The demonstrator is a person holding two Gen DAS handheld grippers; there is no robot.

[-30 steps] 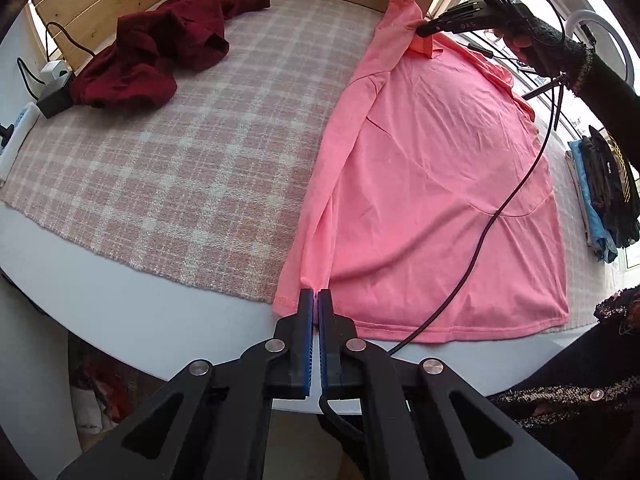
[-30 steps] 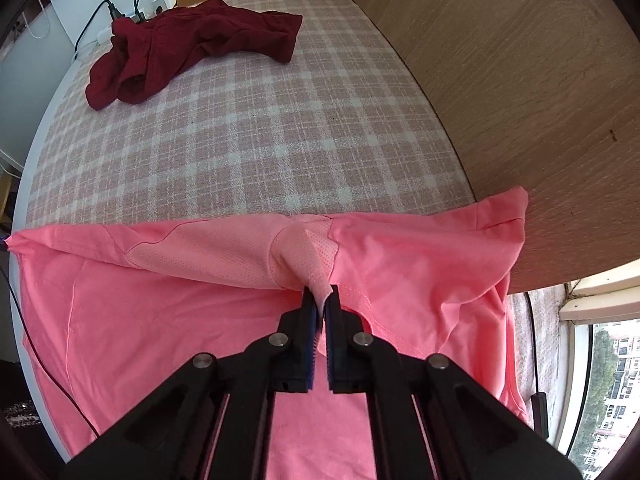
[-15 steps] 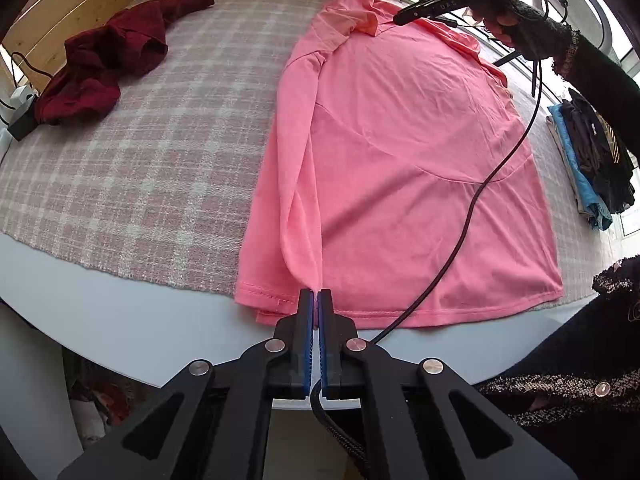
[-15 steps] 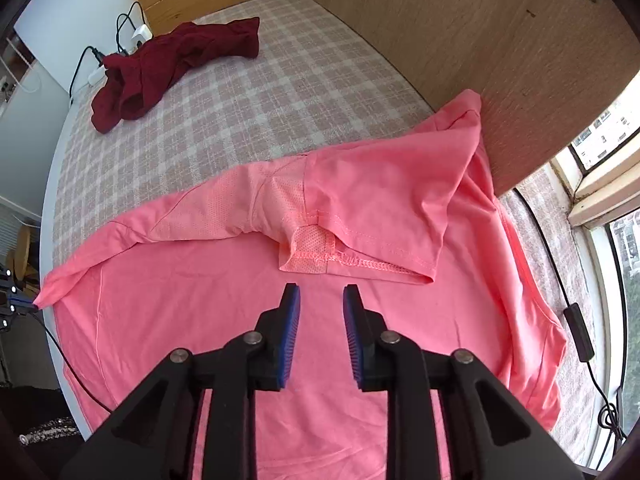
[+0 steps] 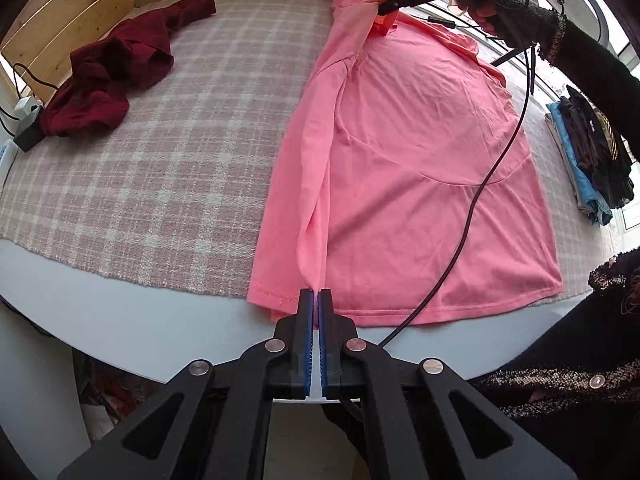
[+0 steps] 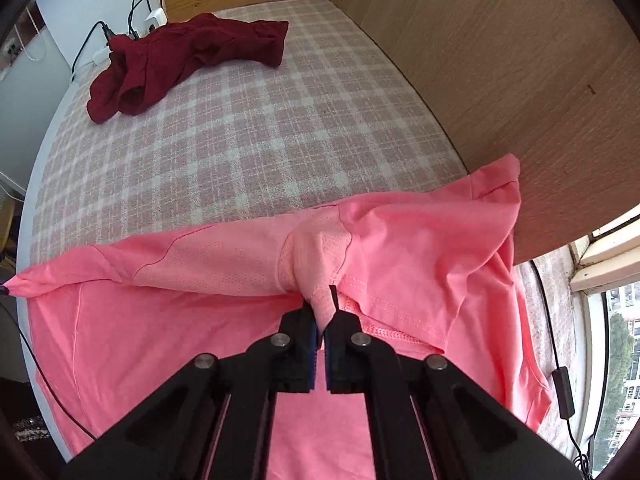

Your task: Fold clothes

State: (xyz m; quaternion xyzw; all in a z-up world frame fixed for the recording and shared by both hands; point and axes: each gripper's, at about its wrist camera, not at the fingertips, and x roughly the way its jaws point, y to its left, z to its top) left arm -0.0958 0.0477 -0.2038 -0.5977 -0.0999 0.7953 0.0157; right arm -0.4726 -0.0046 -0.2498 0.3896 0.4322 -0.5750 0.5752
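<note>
We have the pink T-shirt (image 5: 420,168) laid lengthwise on the checked cloth (image 5: 160,184) covering the desk (image 5: 132,320), hem at the near edge, collar end far. Left hand-held gripper (image 5: 319,300) pinched shut on the shirt's folded left edge right at the hem, which slightly overhangs the cloth onto bare desk. Right hand-held gripper (image 6: 320,320) clamped on the bunched mesh fabric at the sleeve, far end, close to the wooden panel (image 6: 500,60); the sleeve corner touches that panel. A black cable (image 5: 480,184) trails across the shirt's right half. No containers in view. Dark red garment (image 5: 108,76) crumpled far left, well apart from the shirt, next to a power strip (image 5: 26,114). Stack of folded clothes (image 5: 588,160) at the right edge. Wide open cloth between the red garment and shirt.
</note>
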